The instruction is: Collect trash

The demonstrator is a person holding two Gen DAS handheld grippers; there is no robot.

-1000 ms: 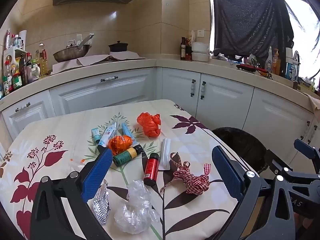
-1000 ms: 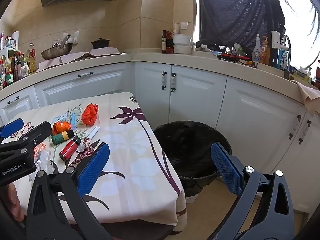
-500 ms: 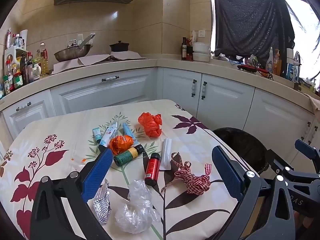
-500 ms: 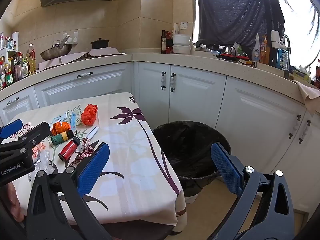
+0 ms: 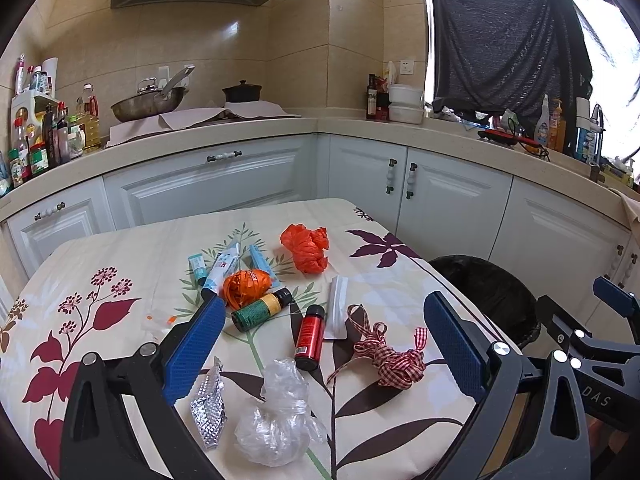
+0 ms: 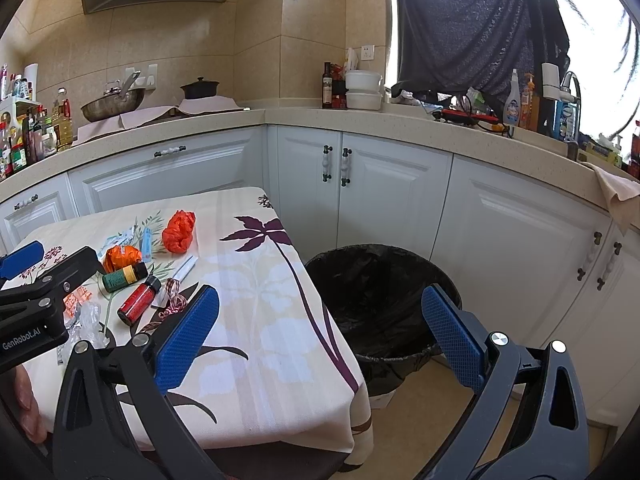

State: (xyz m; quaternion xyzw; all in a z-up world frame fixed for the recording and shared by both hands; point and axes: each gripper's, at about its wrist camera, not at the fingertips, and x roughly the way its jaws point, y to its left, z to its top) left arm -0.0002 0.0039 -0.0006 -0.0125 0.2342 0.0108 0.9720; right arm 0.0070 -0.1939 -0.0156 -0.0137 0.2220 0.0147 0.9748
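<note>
A: What is on the table (image 5: 400,412)?

B: A cloth with printed maroon leaves and flowers covers it, and the trash lies in a loose cluster. Nearest the left claw (image 5: 324,344) is a crumpled clear bag (image 5: 276,420), glossy and wrinkled, and just left of it a strip of embossed silver foil (image 5: 208,408).

A: And the ribbon?

B: A red-and-white gingham ribbon (image 5: 390,356), bundled in a knot with loose ends, lies right of a small red bottle (image 5: 310,334) with a black cap. A flat white packet (image 5: 337,308) lies between them, further back.

A: Anything readable?

B: Not on the trash; the labels are too small. A green bottle (image 5: 260,310) has a yellow band and black cap. Behind it sits an orange foil ball (image 5: 244,286), then thin tubes (image 5: 220,268), and a crumpled orange bag (image 5: 306,248) apart at the back. In the right view, the left tool body reads "GenRobot.AI".

A: The claws?

B: The left one is spread wide above the near edge, blue textured pads apart, holding nothing. The right claw (image 6: 320,332) is likewise spread and empty, off the table's right side.

A: The bin?

B: A round bin (image 6: 384,300) lined with black plastic stands on the floor just right of the table, before white cabinets.
</note>
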